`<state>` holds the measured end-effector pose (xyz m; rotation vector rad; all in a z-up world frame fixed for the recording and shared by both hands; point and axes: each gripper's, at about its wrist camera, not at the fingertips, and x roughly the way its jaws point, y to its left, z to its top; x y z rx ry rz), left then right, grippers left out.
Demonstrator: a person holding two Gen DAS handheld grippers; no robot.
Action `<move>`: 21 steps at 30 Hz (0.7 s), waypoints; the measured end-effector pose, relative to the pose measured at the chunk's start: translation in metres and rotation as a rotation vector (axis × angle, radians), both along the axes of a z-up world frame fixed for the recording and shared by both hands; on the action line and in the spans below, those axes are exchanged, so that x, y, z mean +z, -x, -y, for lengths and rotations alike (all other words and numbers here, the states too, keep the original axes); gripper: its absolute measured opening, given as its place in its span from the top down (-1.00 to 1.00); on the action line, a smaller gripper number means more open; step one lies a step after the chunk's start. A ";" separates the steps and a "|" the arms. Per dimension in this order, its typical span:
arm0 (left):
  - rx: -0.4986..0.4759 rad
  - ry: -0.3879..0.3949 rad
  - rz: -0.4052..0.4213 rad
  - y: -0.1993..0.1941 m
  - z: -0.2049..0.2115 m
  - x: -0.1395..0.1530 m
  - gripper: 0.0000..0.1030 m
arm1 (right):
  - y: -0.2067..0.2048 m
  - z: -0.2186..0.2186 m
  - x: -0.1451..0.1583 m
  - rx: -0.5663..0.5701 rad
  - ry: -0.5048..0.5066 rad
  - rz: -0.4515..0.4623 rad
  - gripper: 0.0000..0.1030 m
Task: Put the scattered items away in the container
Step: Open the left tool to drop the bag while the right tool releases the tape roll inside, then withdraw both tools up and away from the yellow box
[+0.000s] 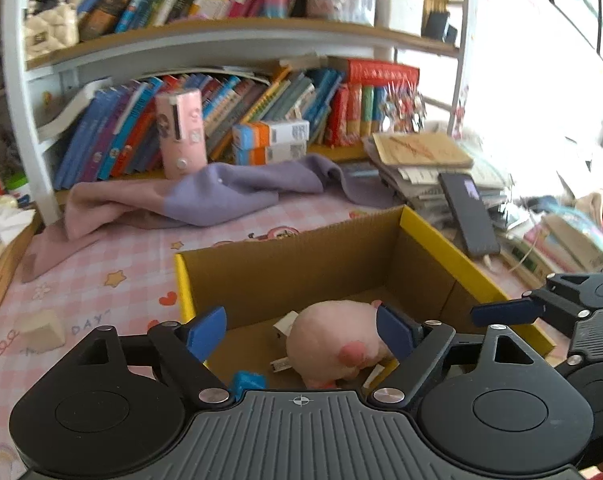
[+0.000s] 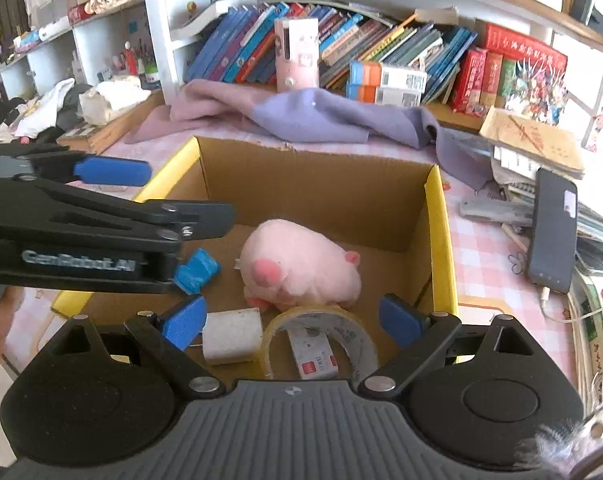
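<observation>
Hovering over the cardboard box, both grippers empty. Left gripper has its jaws spread wide; the pink plush pig lies on the box floor beyond them, right blue pad overlapping it in the left wrist view, but not pinched as far as I can tell. Right gripper is also spread, nothing between the pads; just past its tips sit the clear tape roll, a white block and a small white-and-red card box inside the roll's ring

In the right wrist view the pig sits mid-frame with a blue clip-like piece to its left, partly under the left tool body. All of these are already inside the box

Still outside: a pale wedge-shaped block on the pink checked tablecloth, lower left of the left wrist frame, left of the box's yellow-edged wall. My read is that's the next candidate. It lies to the left of the left gripper, box wall between them, so the left hand is the nearer one; the right would have to cross over. Long axis looks roughly across the frame, so closing across the short side seems the better approach

Purple-pink cloth and phone lie beyond the box; unclear whether they count as scatter
</observation>
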<state>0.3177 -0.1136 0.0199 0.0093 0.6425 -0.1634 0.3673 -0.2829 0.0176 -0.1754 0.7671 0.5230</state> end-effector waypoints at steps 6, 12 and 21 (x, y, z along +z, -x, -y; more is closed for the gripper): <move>0.028 0.049 0.037 0.032 -0.014 0.011 -0.71 | 0.025 0.001 0.011 -0.037 -0.007 0.063 -0.82; 0.049 0.066 0.063 0.064 -0.032 0.012 -0.71 | 0.054 -0.001 0.019 -0.089 -0.013 0.116 -0.82; 0.047 0.105 0.052 0.108 -0.066 0.004 -0.72 | 0.103 -0.023 0.023 -0.154 0.021 0.156 -0.82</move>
